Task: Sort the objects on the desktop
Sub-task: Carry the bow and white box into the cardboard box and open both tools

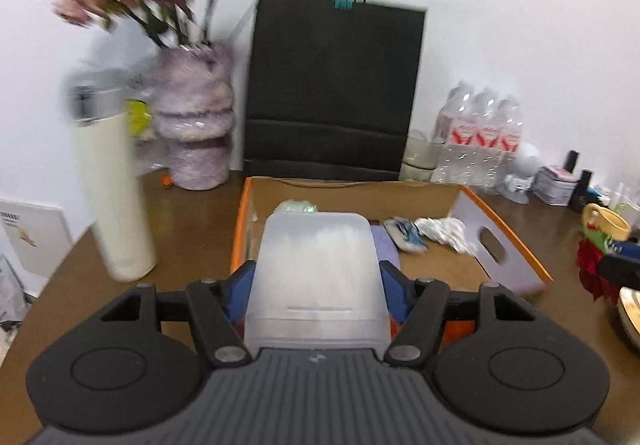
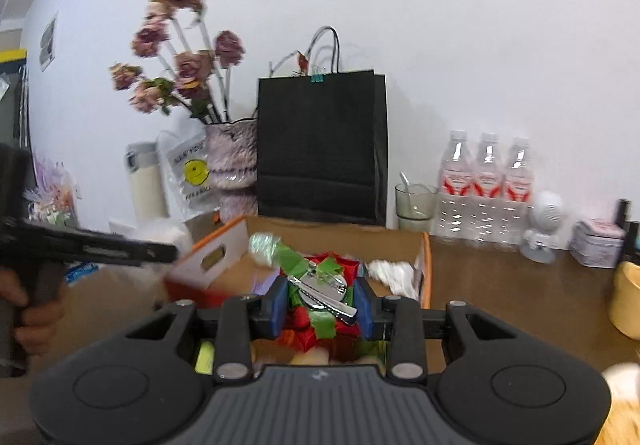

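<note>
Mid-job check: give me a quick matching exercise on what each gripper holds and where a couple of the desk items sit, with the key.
Things:
1. translucent plastic box
2. red and green hair clip
3. crumpled white paper
4. black paper bag

Places:
A. standing behind the storage box, against the wall
B. between the left gripper fingers
C. lying inside the storage box
D. between the right gripper fingers

Pairs: 1-B, 2-D, 3-C, 4-A
</note>
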A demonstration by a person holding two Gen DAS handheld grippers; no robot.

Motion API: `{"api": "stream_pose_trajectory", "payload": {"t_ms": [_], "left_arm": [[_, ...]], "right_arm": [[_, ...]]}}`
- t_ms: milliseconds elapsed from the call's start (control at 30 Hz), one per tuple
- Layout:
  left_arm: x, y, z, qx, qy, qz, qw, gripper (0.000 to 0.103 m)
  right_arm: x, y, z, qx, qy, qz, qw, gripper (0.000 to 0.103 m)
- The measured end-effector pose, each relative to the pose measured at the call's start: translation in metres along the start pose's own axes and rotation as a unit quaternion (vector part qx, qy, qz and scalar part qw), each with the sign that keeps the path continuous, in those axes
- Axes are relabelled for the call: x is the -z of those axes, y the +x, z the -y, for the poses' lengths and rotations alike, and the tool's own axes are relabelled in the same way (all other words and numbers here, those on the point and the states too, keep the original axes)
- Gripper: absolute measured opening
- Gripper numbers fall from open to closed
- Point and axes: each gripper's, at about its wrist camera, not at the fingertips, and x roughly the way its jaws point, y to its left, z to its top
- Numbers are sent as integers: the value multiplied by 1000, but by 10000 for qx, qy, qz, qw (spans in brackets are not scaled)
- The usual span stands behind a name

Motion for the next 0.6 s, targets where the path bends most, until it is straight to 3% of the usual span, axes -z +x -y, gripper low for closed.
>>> {"api": "stream_pose_trajectory", "payload": {"t_ms": [167,267,333,467,600], "left_arm": [[-34,98,-7,-309,-233,-931,9949,66],[-41,126,-5,-300,-43,-1145,9930,66],[-41,139,-1,-367,87,-1278,9911,66],[-34,158,2,-465,144,-1535,9869,66],[-31,161,2,-614,224,-1518,9863,67]], "right_arm": [[-52,99,32,45,54,-573,9983,33],[-66,156,47,103,88,-1110,9937,33],[-67,194,50,295,-61,-1612,9865,33],[-50,266,50,351,-310,-2812,9585,34],[-33,296,42,604,-700,-3201,9429,36]]}}
